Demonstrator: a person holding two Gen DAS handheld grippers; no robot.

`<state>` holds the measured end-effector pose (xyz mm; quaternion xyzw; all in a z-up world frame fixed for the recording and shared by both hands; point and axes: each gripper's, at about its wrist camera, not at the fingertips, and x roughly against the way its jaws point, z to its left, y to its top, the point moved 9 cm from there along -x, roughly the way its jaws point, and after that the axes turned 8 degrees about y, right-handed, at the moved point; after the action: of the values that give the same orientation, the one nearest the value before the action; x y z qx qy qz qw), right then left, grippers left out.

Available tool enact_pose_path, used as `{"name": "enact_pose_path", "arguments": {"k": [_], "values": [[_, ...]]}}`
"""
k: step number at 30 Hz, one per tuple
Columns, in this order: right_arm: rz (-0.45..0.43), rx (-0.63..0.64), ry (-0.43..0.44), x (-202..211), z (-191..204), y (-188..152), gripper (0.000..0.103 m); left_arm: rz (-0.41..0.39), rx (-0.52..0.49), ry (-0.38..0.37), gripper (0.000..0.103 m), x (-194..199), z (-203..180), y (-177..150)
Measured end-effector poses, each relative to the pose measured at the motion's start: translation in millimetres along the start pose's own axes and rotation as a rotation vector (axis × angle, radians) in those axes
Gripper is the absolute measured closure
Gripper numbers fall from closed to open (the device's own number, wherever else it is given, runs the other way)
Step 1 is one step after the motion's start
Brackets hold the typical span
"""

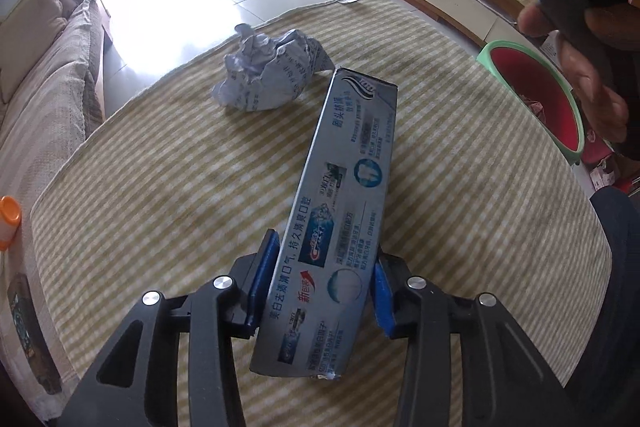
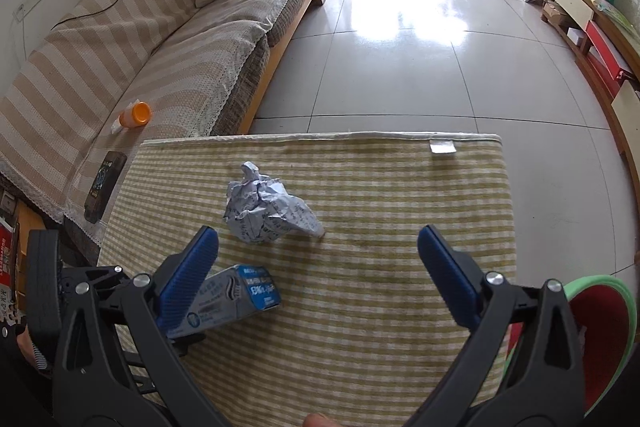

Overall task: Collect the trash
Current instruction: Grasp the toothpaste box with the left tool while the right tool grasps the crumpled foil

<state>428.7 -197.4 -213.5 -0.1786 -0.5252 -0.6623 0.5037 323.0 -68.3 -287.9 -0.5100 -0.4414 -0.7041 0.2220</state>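
Note:
A grey-blue toothpaste box [image 1: 344,207] lies on the green-and-white striped cloth of the table [image 1: 160,207]. My left gripper [image 1: 322,285] is shut on the box's near half, with a blue pad pressed against each long side. Beyond the box sits a crumpled ball of printed paper [image 1: 272,75]. In the right wrist view, my right gripper [image 2: 318,233] stands wide open above the cloth [image 2: 380,287]. The paper ball [image 2: 268,207] is just ahead of it, and the box [image 2: 236,295] is behind its left finger. A red bin with a green rim [image 2: 592,283] is at the table's right side.
A striped sofa [image 2: 140,47] runs along the left. On it lie an orange-capped bottle [image 2: 136,115] and a dark flat device [image 2: 106,183]. Tiled floor [image 2: 400,47] stretches beyond the table's far edge. Low cabinets with boxes [image 2: 580,7] line the right wall.

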Motion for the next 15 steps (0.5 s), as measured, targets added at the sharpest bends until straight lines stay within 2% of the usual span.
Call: {"name": "enact_pose_path", "arguments": {"k": [6, 10, 13, 15], "values": [[0.051, 0.095, 0.015, -38.3, 34.3, -1.2, 0.005, 0.015, 0.08, 0.048, 0.064, 29.8, 21.3, -47.2], [0.088, 0.154, -0.025, -68.5, 48.9, -2.4, 0.005, 0.01, 0.163, 0.048, 0.064, 47.4, 36.2, -64.3], [0.139, 0.148, -0.079, -89.8, 48.0, -6.2, 0.005, 0.006, 0.211, 0.047, 0.064, 56.9, 42.1, -73.6], [0.151, 0.139, -0.096, -98.2, 47.7, -7.3, 0.008, 0.007, 0.222, 0.052, 0.064, 61.0, 43.1, -79.8]]}}
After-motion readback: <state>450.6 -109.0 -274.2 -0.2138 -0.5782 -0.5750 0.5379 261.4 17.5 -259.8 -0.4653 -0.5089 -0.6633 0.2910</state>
